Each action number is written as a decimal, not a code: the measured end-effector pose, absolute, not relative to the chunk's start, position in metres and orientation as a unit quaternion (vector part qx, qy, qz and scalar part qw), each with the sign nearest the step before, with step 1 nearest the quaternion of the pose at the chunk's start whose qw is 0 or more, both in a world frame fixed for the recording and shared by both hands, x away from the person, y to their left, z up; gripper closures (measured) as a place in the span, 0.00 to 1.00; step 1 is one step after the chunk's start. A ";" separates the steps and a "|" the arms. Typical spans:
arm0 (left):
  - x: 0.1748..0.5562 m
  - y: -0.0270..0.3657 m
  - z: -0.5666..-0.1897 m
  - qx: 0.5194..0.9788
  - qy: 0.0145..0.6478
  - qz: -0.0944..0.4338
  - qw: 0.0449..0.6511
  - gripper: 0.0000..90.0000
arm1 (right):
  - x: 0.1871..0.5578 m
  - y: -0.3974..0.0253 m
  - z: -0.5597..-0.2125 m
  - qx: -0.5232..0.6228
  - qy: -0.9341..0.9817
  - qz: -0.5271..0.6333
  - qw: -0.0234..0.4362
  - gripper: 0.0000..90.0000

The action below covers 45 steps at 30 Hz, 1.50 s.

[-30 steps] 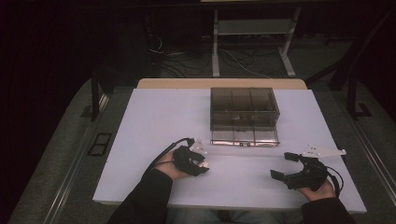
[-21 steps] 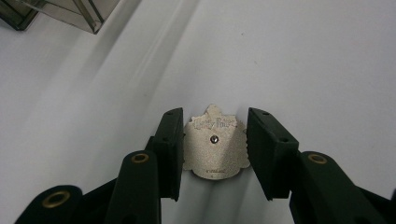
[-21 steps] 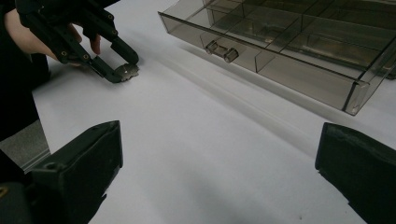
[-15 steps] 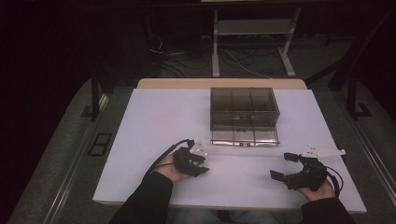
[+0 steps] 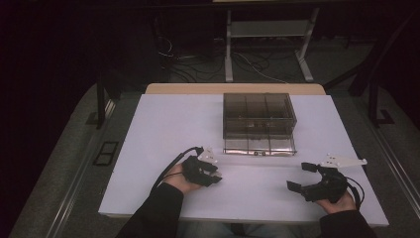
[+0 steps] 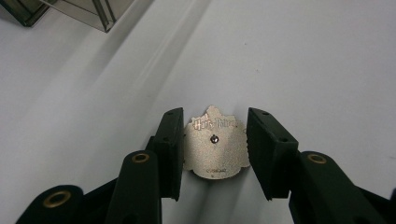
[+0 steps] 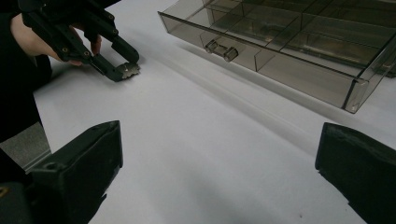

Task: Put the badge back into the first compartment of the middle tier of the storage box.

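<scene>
A small metal pin badge (image 6: pixel 215 144) with "Harry Potter" lettering lies back side up between my left gripper's (image 6: pixel 215 116) jaws, which are shut on its two side edges. The badge (image 7: pixel 128 69) stays low at the white tabletop, and I cannot tell whether it rests on it or hangs just above. My left gripper (image 5: pixel 214 176) is at the near left-centre of the table. My right gripper (image 5: pixel 299 177) rests at the near right with its jaws wide open and nothing between them (image 7: pixel 222 140).
A smoked clear plastic organiser box (image 5: pixel 259 116) stands at the table's middle back, its bottom drawer (image 5: pixel 259 146) pulled out toward me, divided into compartments (image 7: pixel 280 51). The white table (image 5: pixel 163 129) has bare room on the left. Table legs and cables are on the floor behind.
The left hand and gripper have shifted very slightly toward me. The right gripper has not moved.
</scene>
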State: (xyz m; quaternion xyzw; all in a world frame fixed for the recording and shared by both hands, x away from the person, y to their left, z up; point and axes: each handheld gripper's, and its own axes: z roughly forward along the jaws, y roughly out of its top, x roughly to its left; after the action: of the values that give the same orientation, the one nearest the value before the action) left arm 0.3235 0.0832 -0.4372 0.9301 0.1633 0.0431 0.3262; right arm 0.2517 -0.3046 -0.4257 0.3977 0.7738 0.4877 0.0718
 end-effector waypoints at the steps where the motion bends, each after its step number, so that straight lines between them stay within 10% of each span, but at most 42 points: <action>1: 0.323 0.084 -0.437 0.928 0.168 0.042 0.331 0.64 | 0.252 -0.305 -0.426 0.397 0.774 0.488 0.073 0.00; 45: 0.341 0.092 -0.387 0.885 0.182 0.036 0.426 0.64 | 0.251 -0.306 -0.426 0.397 0.773 0.489 0.074 0.00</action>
State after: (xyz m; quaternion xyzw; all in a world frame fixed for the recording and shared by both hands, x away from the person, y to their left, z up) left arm 0.3411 0.0920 -0.3869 0.8852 0.1825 0.0360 0.4265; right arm 0.2514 -0.3055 -0.4264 0.3967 0.7733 0.4891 0.0737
